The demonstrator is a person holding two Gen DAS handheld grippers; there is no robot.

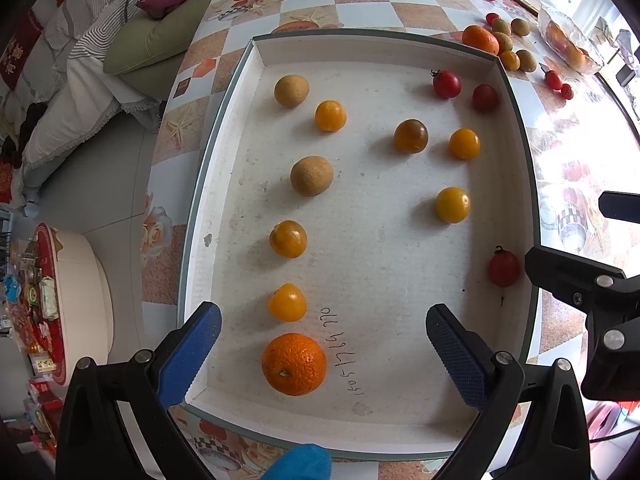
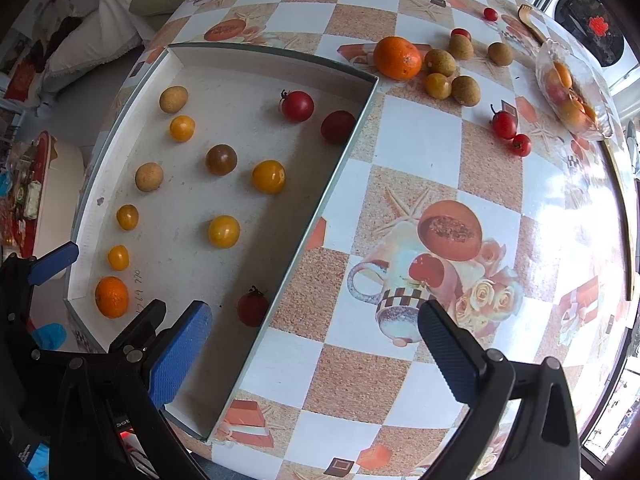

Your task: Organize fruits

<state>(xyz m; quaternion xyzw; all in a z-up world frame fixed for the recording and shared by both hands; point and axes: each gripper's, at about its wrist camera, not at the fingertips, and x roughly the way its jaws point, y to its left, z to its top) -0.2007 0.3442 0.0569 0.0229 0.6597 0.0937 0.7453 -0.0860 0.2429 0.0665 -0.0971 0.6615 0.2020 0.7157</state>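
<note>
Twelve fruits lie spread in the white tray [image 1: 516, 128] — an orange [image 1: 294, 364] at its near left corner, yellow tomatoes and brown longans up the left side, red tomatoes along the right. Both tongs gape wide and hold nothing: the left tongs [image 1: 324, 354] hover over the tray's near end, the right tongs [image 2: 316, 348] over the tray's right wall and the checkered surface [image 2: 420, 148]. More fruit, a second orange [image 2: 397, 58] included, lies far off on the surface.
</note>
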